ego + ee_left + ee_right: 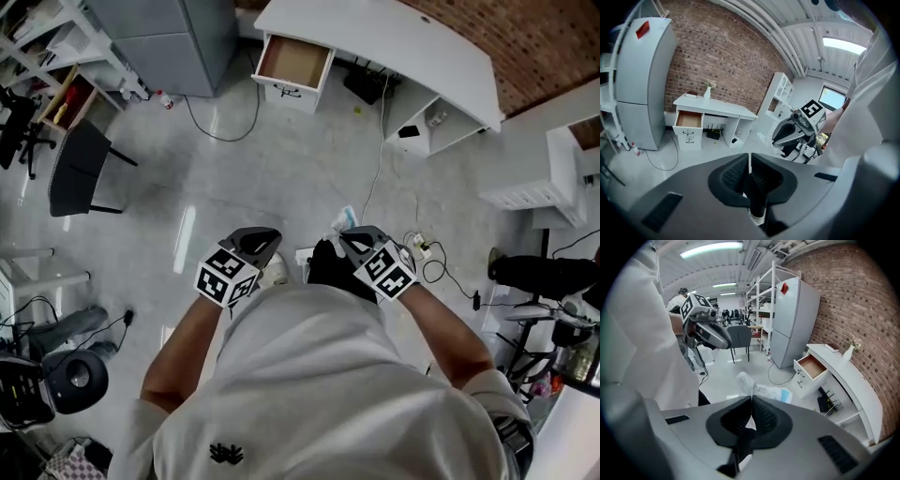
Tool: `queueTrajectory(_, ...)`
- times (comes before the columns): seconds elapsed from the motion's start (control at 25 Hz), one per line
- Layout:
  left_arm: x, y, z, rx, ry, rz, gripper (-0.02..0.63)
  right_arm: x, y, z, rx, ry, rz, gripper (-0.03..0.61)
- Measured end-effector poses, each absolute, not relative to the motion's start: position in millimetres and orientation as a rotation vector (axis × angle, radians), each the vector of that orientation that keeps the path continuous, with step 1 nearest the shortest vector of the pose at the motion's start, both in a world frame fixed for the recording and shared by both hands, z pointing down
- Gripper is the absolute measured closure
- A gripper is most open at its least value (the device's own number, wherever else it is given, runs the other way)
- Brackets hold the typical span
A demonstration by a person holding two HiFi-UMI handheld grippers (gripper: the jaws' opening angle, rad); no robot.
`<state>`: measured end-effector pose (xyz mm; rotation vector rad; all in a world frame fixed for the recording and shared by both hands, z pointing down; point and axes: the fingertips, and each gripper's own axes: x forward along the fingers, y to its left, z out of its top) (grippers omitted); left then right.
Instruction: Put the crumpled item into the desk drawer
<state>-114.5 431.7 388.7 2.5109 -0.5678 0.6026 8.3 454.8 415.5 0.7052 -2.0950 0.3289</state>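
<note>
Pinching the crumpled wrapper (761, 390), the right gripper (751, 399) presses its fingers (767, 417) together.

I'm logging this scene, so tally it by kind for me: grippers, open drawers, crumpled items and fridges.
grippers: 2 (left gripper, right gripper)
open drawer: 1
crumpled item: 1
fridge: 1
total: 5
</note>
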Motion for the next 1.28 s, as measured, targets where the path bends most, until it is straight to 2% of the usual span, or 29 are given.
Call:
queueTrajectory(0.44, -125, 274, 402, 2.422, -0.704, 0.595, 0.58, -2, 269, 436, 0.547, -2.134, 0.272, 0.549)
queueTrajectory(0.92, -41, 35, 399, 2.368, -0.856, 0.591, 0.58, 66, 10, 456, 0.363, -2.14, 0.102, 0.549)
queueTrajectory(1.28, -33, -49, 395, 2.342, -0.862, 0.59, 0.58, 57, -123, 470, 0.356, -2.116, 0.028, 0.549)
